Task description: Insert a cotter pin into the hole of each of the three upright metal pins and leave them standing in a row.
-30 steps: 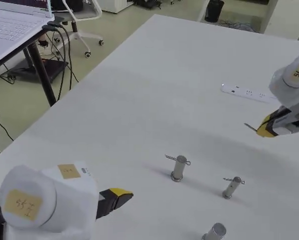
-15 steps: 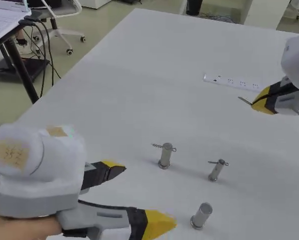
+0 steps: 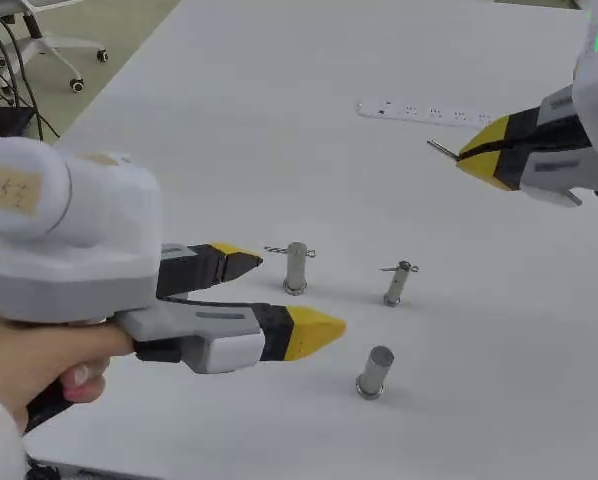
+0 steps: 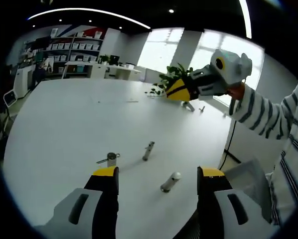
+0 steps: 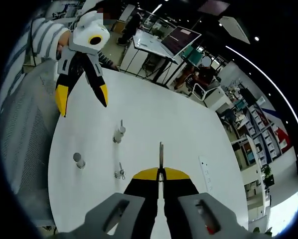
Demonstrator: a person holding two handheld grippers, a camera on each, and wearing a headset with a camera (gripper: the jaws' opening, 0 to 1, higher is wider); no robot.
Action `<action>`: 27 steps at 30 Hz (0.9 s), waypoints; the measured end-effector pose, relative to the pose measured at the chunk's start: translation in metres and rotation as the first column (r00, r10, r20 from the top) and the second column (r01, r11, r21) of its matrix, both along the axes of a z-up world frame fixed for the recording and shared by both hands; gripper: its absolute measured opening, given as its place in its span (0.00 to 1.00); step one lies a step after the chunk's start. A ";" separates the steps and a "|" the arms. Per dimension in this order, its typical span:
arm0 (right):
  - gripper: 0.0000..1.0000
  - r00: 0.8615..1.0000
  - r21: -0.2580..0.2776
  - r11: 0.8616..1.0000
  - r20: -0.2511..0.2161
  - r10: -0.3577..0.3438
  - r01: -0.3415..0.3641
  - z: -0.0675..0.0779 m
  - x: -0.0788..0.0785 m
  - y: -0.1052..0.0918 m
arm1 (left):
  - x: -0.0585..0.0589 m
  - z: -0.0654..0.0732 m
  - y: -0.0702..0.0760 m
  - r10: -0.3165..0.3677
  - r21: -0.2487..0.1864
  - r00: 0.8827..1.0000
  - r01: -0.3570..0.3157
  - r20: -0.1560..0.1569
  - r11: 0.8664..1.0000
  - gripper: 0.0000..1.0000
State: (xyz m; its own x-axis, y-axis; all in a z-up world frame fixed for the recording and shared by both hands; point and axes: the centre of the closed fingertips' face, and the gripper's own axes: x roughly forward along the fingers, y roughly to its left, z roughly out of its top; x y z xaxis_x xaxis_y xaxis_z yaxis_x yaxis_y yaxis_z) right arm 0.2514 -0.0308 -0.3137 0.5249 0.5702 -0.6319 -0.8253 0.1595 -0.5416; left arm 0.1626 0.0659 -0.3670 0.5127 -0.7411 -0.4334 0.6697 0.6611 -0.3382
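Three upright metal pins stand on the white table (image 3: pixel 229 130). The left pin (image 3: pixel 296 268) and the middle pin (image 3: pixel 398 283) each have a cotter pin through the top. The nearest pin (image 3: pixel 376 372) has a bare top. My left gripper (image 3: pixel 279 295) hovers open just left of the pins, with nothing between its jaws; its own view puts the bare pin (image 4: pixel 170 182) ahead of its jaws. My right gripper (image 3: pixel 461 158) is above and to the right, shut on a thin cotter pin (image 3: pixel 441 150) that sticks out beyond its tips (image 5: pixel 161 152).
A white power strip (image 3: pixel 419 112) lies on the table beyond the pins. The table's left edge drops to the floor, where chair legs and cables (image 3: pixel 19 60) show. In the left gripper view a person's striped sleeve (image 4: pixel 273 124) is at the right.
The head camera has tilted down and closer. My left gripper has risen and moved forward beside the pins, jaws open. My right gripper still holds the cotter pin, up and to the right.
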 end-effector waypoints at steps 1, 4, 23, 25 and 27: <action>0.00 1.000 0.013 1.000 0.003 0.008 -0.008 0.002 -0.007 0.004 | 0.004 0.003 -0.003 -0.006 -0.010 1.000 0.006 0.002 1.000 0.59; 0.00 0.998 0.009 0.999 0.036 0.042 -0.042 0.002 -0.018 0.012 | 0.011 0.014 -0.012 -0.026 -0.048 1.000 0.027 0.013 0.998 0.55; 0.00 0.996 -0.003 0.996 0.019 0.091 -0.091 -0.030 -0.070 0.034 | 0.018 0.039 -0.049 -0.129 -0.151 0.991 0.132 0.024 0.980 0.14; 0.00 0.996 -0.002 0.996 0.016 0.090 -0.090 -0.030 -0.072 0.034 | 0.015 0.037 -0.052 -0.144 -0.152 0.989 0.144 0.015 0.978 0.10; 0.00 0.996 0.003 0.996 0.013 0.092 -0.092 -0.031 -0.076 0.035 | 0.011 0.036 -0.055 -0.161 -0.156 0.987 0.160 0.008 0.975 0.09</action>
